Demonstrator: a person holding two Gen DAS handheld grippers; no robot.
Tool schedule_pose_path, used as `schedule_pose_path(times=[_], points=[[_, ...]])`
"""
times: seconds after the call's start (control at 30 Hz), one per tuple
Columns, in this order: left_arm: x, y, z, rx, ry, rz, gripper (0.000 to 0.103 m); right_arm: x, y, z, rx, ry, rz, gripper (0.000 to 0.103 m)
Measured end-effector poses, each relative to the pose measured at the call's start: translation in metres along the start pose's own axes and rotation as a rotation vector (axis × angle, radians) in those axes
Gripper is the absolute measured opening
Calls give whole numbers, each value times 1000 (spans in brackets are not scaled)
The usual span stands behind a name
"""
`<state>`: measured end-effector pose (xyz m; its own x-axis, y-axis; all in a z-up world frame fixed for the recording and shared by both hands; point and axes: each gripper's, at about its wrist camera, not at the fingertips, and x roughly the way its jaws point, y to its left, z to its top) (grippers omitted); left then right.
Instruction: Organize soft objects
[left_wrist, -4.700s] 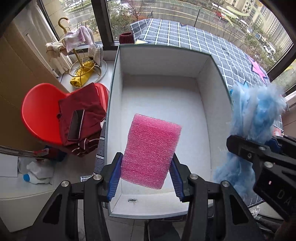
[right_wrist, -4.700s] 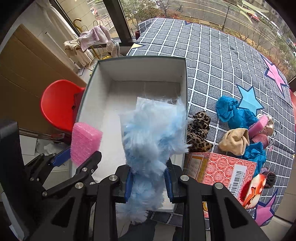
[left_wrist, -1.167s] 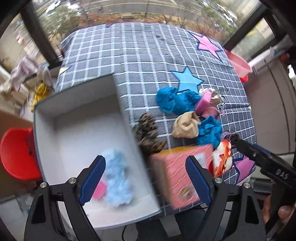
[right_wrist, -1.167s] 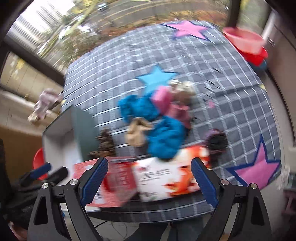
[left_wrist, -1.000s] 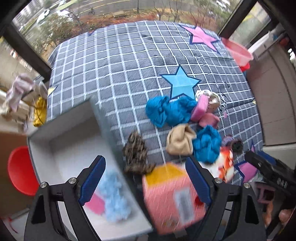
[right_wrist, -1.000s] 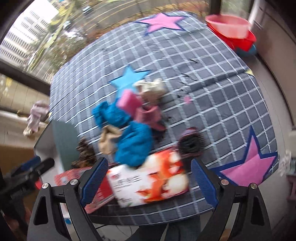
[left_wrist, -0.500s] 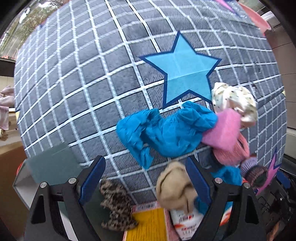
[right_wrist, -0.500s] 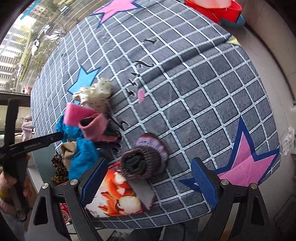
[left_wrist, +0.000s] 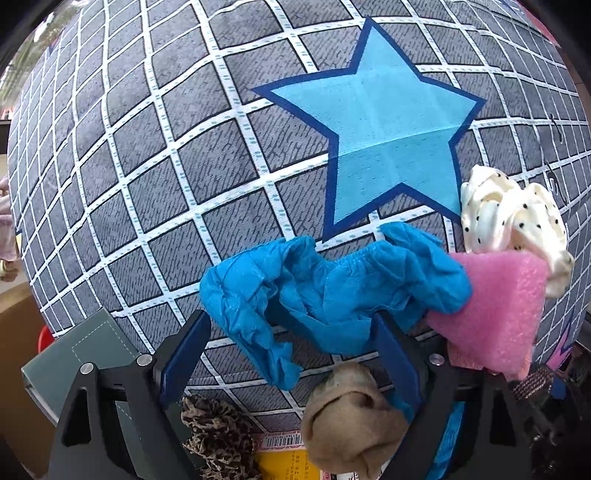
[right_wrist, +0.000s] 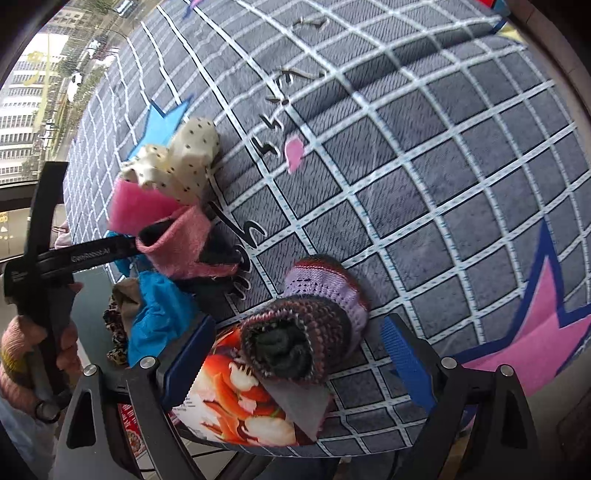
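Most of the sorting looks still to be done, judging by the heap of soft things lying loose on the worktop (left_wrist: 221, 155) with its grey checked cloth and star patches. The left gripper (left_wrist: 291, 354) hangs over a crumpled blue plastic glove-like piece (left_wrist: 332, 280), its fingers spread wide on either side of it and not pressing, so nothing is held. Just beside that piece lie a pink foam block (left_wrist: 498, 306), a cream dotted fabric scrunchie (left_wrist: 513, 218), a tan fabric bundle (left_wrist: 351, 413) and a leopard-print scrunchie (left_wrist: 218, 439). The right gripper (right_wrist: 299, 358) is equally wide and empty, poised around a rolled striped knitted sock in purple and brown (right_wrist: 314, 317) that rests partly on a printed snack packet (right_wrist: 236, 398). Only a corner of the grey-green storage box (left_wrist: 85, 350) shows at the edge of the left view (its contents cannot be seen), so how much is already stowed cannot be told. At least seven items remain outside it.
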<state>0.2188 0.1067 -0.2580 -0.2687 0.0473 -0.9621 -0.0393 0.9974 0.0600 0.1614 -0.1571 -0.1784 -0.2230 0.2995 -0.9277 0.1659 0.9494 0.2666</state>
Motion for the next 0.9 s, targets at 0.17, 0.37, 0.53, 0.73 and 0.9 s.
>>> schedule_pose_path(times=[0.17,0.37,0.53,0.73,0.9], points=[[8,-10,14,10,19,10,91,17,-5,1,44,62,0,92],[1,-26,19,48,13,-49,65,21,-12,1,62,98,41,54],[-17,-41,18,48,-45,-104,16,9,-22,3,56,78,49,49],[-49,-30,7,-23,-167,-143,15,-19,-39,7,75,28,53,49],[-78,-37,-5,-19,-247,-151,15,-33,-48,6,79,-3,48,49]])
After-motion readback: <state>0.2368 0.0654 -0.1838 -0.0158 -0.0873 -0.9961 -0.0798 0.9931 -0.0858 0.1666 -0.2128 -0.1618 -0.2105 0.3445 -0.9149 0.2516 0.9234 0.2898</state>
